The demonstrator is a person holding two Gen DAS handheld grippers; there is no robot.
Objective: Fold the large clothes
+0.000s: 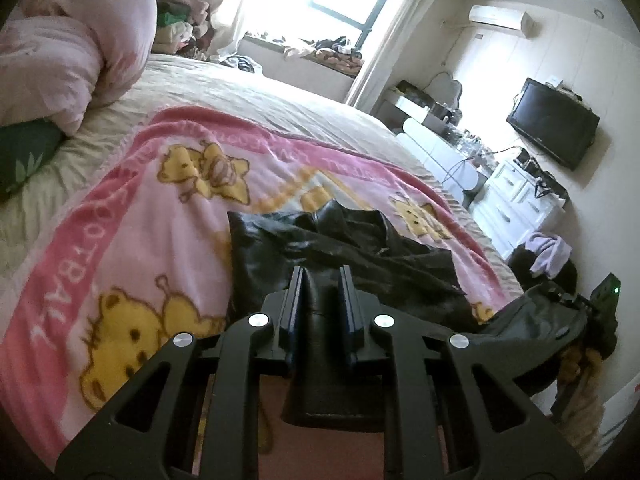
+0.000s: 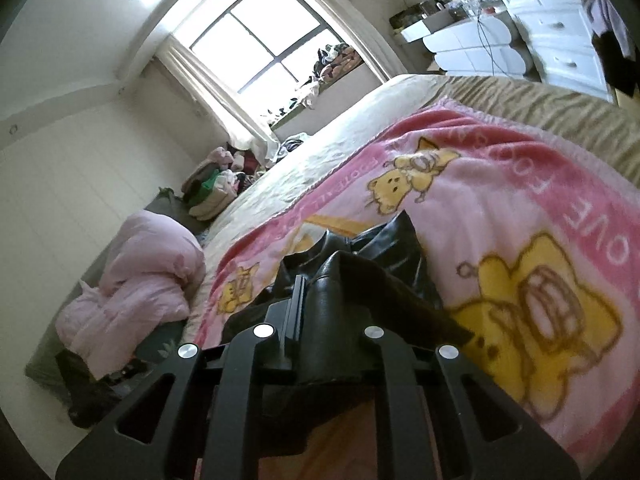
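Gripping a fold of the black leather jacket (image 1: pixel 340 248), the left gripper (image 1: pixel 322 280) has its 2 jaws narrow, clamped on the material. So does the right gripper (image 2: pixel 320 280), pinching another fold. Between them the jacket lies crumpled on the pink bear-print blanket (image 1: pixel 132 208), near the bed's (image 1: pixel 280 100) foot edge.

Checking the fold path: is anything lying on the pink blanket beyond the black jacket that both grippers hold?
Nothing visible. The left gripper and right gripper are shut on the black jacket; the pink blanket beyond it is bare. The pink duvet sits off to the side.
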